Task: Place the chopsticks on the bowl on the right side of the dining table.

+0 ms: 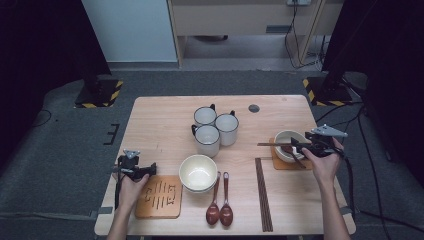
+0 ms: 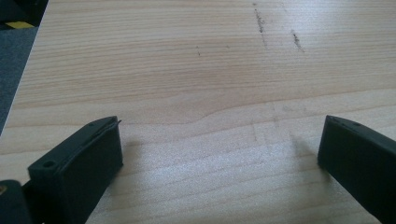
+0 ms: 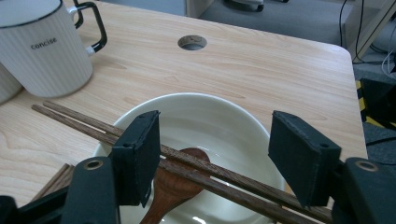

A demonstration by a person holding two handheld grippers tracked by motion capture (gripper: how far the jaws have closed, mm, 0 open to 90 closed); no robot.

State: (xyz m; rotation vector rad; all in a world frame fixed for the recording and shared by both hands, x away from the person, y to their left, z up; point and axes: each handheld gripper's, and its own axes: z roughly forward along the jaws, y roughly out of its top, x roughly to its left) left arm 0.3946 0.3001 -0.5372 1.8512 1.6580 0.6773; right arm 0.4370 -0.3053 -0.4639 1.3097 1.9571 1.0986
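Wooden chopsticks (image 3: 224, 175) and spoon (image 3: 175, 186) in bowl (image 3: 219, 116)

we see both forearms come in from the near edge of the desk (image 1: 165, 125); the left hand (image 1: 131, 186) rests near the desk's left edge, its left gripper (image 1: 145, 171) level and low, jaws standing wide apart with nothing between them; the right hand (image 1: 324, 162) is raised toward the right edge, the right gripper (image 1: 295, 146) pointing leftward across the desk, its jaws spread wide, pads pressing on nothing.
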